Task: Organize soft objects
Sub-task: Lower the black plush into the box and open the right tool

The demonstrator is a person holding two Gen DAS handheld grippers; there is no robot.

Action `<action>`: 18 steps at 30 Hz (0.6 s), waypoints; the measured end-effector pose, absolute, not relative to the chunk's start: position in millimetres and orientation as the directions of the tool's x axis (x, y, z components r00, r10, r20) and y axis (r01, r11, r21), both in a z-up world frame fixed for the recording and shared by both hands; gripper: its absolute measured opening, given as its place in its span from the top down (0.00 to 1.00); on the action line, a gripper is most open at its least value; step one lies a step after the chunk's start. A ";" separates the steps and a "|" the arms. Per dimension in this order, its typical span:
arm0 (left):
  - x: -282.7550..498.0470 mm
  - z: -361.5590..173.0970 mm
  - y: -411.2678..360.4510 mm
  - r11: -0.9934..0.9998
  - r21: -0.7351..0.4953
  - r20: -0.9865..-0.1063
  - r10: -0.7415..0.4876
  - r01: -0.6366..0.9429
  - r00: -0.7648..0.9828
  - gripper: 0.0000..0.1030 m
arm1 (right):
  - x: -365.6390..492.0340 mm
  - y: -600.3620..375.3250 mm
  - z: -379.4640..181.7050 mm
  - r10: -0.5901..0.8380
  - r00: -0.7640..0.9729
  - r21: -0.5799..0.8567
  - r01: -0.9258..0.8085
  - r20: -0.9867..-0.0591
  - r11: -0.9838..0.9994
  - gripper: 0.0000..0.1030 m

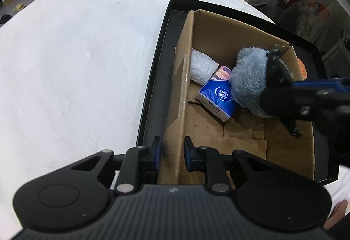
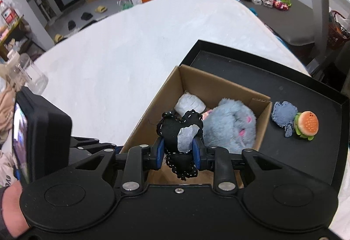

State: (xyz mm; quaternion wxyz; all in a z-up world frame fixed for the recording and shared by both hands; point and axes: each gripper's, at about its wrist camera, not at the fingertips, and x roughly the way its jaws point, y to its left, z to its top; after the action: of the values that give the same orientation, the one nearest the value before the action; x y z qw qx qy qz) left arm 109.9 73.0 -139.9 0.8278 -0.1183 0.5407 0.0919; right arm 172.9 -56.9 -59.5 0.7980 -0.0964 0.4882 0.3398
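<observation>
A white table (image 2: 131,47) carries a black tray (image 2: 251,73) and a clear glass jar (image 2: 32,73).

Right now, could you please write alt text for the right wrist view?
The right gripper holds a black stitched cloth over a cardboard box containing a blue plush toy and a white bundle. The box sits in a black tray, beside a toy burger.

cardboard box (image 1: 218,38): matt brown, creased. black tray (image 1: 153,86): smooth, faint sheen. blue plush (image 2: 229,124): fuzzy, lying at the box's 3 o'clock side. tissue pack (image 1: 216,95): showing glossy plastic wrap. black felt piece (image 2: 175,130): white stitching. table (image 1: 76,64): matt white, lightly scuffed.
</observation>
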 end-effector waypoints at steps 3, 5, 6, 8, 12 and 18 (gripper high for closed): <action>108.6 -140.9 76.0 0.952 -0.112 -0.915 0.013 -0.284 0.402 0.81 | 173.5 -47.9 -63.7 0.437 0.283 0.171 -0.640 -0.854 0.749 0.74; 107.7 -141.8 78.2 0.951 -0.119 -0.915 0.007 -0.286 0.404 0.81 | 174.6 -40.8 -66.0 0.433 0.280 0.167 -0.643 -0.857 0.747 0.73; 107.7 -142.3 79.0 0.950 -0.123 -0.915 0.004 -0.288 0.404 0.81 | 175.2 -38.6 -66.6 0.432 0.278 0.167 -0.644 -0.858 0.746 0.73; 107.4 -143.2 80.8 0.948 -0.132 -0.914 -0.003 -0.290 0.406 0.81 | 176.5 -34.3 -67.7 0.432 0.276 0.166 -0.647 -0.859 0.744 0.73; 106.7 -144.8 82.4 0.948 -0.137 -0.912 -0.007 -0.288 0.410 0.82 | 178.0 -28.5 -69.9 0.436 0.268 0.172 -0.652 -0.859 0.739 0.70; 106.9 -145.2 84.2 0.948 -0.144 -0.911 -0.015 -0.285 0.412 0.83 | 177.9 -28.3 -70.4 0.438 0.268 0.169 -0.659 -0.858 0.733 0.70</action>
State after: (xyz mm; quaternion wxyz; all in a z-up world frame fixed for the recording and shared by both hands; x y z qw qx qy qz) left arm 106.9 84.2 -145.2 0.8284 -0.1398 0.5362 0.0815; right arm 177.9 -28.3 -70.4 0.7883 -0.1116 0.4951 0.3479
